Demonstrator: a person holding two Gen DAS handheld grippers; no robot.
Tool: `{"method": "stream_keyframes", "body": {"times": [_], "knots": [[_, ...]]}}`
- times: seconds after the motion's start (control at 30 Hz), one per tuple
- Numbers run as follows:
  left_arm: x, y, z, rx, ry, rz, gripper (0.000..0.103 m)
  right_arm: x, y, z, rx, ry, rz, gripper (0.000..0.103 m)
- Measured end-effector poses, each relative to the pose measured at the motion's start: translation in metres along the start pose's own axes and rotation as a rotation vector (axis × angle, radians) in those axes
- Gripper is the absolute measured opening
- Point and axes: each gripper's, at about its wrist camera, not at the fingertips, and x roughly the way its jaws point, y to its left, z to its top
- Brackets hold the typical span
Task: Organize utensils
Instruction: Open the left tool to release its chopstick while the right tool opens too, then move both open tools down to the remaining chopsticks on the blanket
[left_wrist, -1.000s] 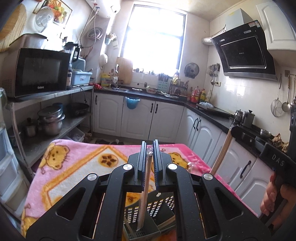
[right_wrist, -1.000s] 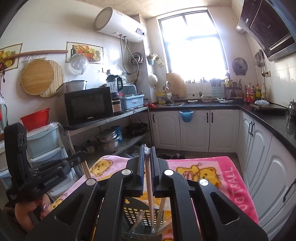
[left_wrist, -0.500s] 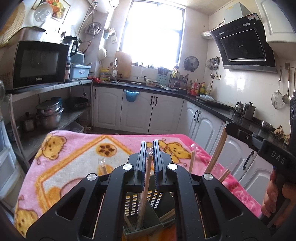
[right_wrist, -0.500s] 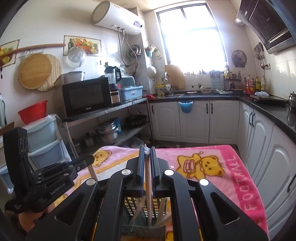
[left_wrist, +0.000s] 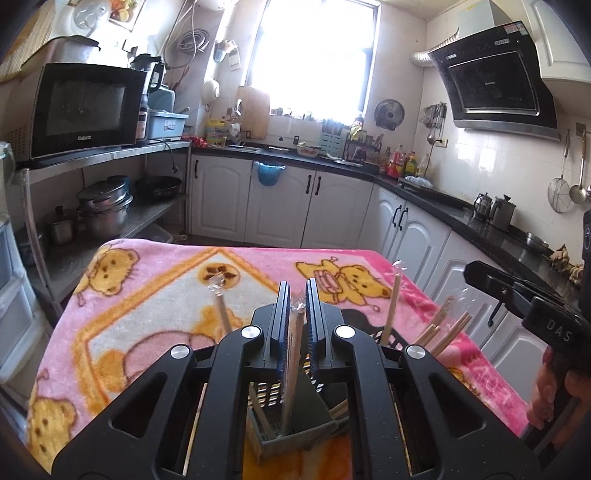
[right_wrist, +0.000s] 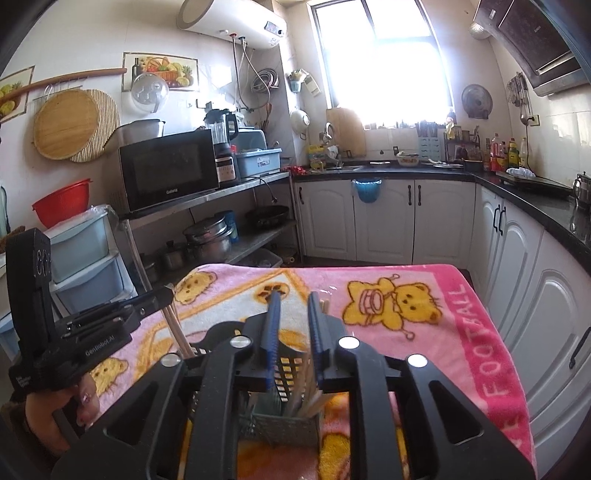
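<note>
A grey slotted utensil caddy (left_wrist: 295, 439) stands on a pink bear blanket (left_wrist: 147, 295) right under both grippers. My left gripper (left_wrist: 296, 286) is shut on a plastic-wrapped pair of wooden chopsticks (left_wrist: 291, 354) whose lower end reaches into the caddy. Other wrapped chopsticks (left_wrist: 390, 306) stand in its compartments. In the right wrist view the right gripper (right_wrist: 293, 295) is opening its jaws, and nothing is pressed between the pads. Loose chopsticks (right_wrist: 306, 391) lean inside the caddy (right_wrist: 280, 428) below that gap. The left gripper (right_wrist: 110, 317) shows at the left, held by a hand.
The blanket (right_wrist: 461, 332) covers a small table with its far edge toward white cabinets (right_wrist: 388, 221). A metal shelf rack (left_wrist: 110, 155) with a microwave and pots stands at the left. A dark counter (left_wrist: 498, 236) runs along the right.
Both grippers have sunk toward the caddy. The right jaws have parted, and the chopsticks they held have dropped into the caddy. The left jaws stay shut on theirs.
</note>
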Motion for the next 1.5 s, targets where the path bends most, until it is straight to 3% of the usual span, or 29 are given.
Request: {"method": "stream_keyframes", "body": {"times": [0.13,0.2,0.33,0.53,0.63,0.7,0.9,1.0,1.3,1.5], "knots": [[-0.005,0.002,-0.004,-0.014,-0.002,0.016,0.010,-0.007,-0.003,-0.004,-0.006,0.006,-0.007,0.030],[-0.008,0.003,-0.006,-0.015,-0.004,0.013,0.021,-0.011,-0.003,-0.006,-0.017,0.012,-0.011,0.031],[-0.009,-0.001,-0.010,0.001,0.024,0.009,0.024,-0.017,-0.003,-0.010,-0.038,0.030,-0.016,0.032],[-0.016,0.000,-0.012,-0.010,0.034,0.013,0.039,-0.026,-0.003,-0.017,-0.042,0.047,-0.015,0.035],[-0.024,0.000,-0.012,-0.013,0.032,0.021,0.050,-0.029,-0.001,-0.021,-0.046,0.055,-0.008,0.038],[-0.032,0.001,-0.013,-0.023,0.022,0.025,0.064,-0.032,0.000,-0.024,-0.050,0.058,-0.004,0.041],[-0.046,0.001,-0.017,-0.033,0.018,0.032,0.087,-0.040,0.005,-0.034,-0.058,0.065,0.001,0.045],[-0.052,0.000,-0.020,-0.030,0.014,0.033,0.093,-0.044,0.008,-0.037,-0.059,0.066,0.006,0.047],[-0.064,0.002,-0.028,-0.054,0.016,0.028,0.093,-0.059,0.012,-0.044,-0.071,0.053,0.012,0.057],[-0.074,-0.002,-0.037,-0.052,0.027,0.028,0.093,-0.065,0.013,-0.055,-0.073,0.068,0.019,0.058]]}}
